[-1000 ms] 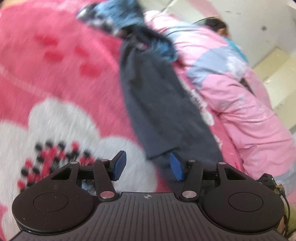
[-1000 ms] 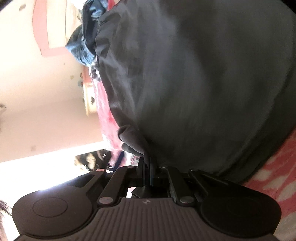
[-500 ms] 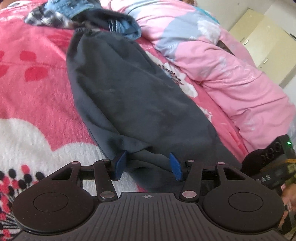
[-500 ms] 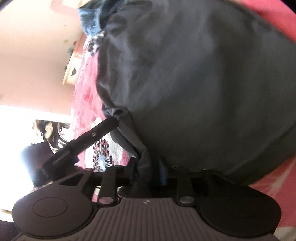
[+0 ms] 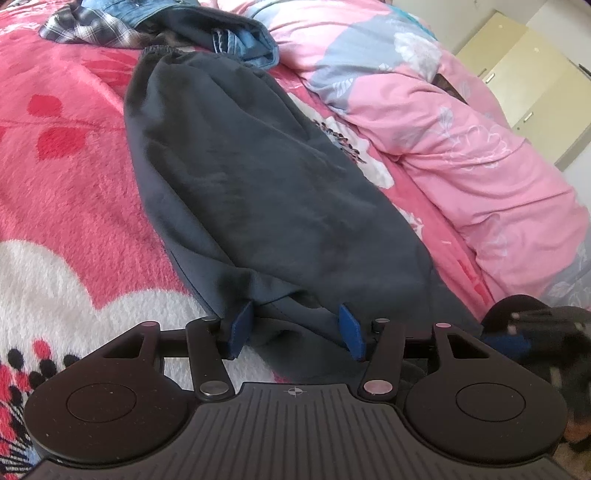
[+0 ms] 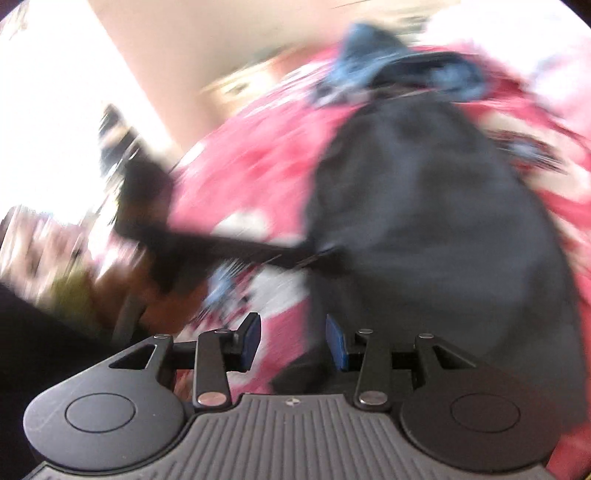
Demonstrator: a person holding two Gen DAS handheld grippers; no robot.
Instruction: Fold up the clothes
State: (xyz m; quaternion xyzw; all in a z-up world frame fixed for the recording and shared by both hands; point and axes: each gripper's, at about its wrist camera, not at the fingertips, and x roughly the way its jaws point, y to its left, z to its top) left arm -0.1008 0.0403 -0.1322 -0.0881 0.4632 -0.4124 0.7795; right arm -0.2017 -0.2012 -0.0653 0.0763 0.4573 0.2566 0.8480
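On a pink and red floral blanket (image 5: 66, 206), a dark grey garment (image 5: 258, 192), laid out long and folded lengthwise, elastic waistband at the far end, narrower end nearest the camera. Around that near end, the left gripper (image 5: 295, 328), jaws partly apart, the 2 blue pads (image 5: 242, 325) either side of the bunched fabric, the left pad touching the fold, the right pad just beside it, no firm pinch visible. At the bottom right corner of the left wrist view, the right gripper (image 6: 291, 341), blurred and dark, close to the garment's near edge. From the right wrist view, heavily smeared: jaws parted at a moderate width, nothing pressed between the pads, dark cloth below and behind the right pad. Beyond the waistband, a pile of other clothes (image 5: 155, 22): denim, plaid, blue. Along the right side of the garment, a rumpled pink quilt (image 5: 461, 147) with grey-blue patches. Further right, pale yellow cabinets (image 5: 532, 74).
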